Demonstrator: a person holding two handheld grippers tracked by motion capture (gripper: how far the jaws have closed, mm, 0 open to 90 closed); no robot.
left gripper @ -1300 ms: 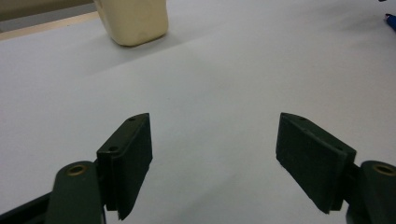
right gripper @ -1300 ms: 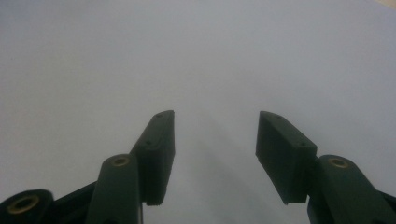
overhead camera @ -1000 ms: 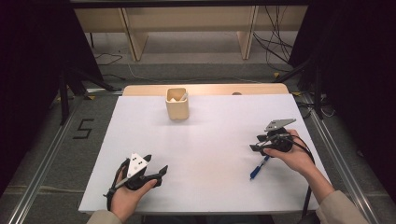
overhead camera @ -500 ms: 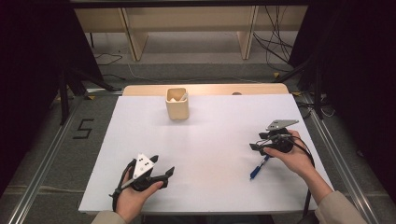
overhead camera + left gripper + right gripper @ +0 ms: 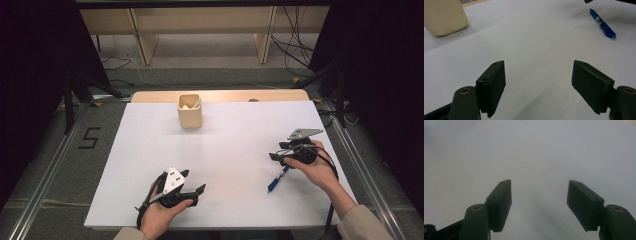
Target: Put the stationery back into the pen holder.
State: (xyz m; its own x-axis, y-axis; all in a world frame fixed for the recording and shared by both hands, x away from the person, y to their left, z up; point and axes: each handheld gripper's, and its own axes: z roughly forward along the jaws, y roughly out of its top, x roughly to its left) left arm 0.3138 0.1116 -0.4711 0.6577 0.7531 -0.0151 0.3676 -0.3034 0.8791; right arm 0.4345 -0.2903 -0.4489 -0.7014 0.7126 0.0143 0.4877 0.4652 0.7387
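Blue pen [image 5: 277,179] lies flat on the white bench [image 5: 230,150], near edge, just beside the right claw [image 5: 276,156] — not touching. Right claw wide, jaws just been opening then easing in a little, nothing between them. Left claw [image 5: 196,190] wide, empty, near front edge. Beige cup [image 5: 190,111] well apart, at the far side.

White table [image 5: 150,165], blue pen [image 5: 276,180], beige cup [image 5: 190,111].
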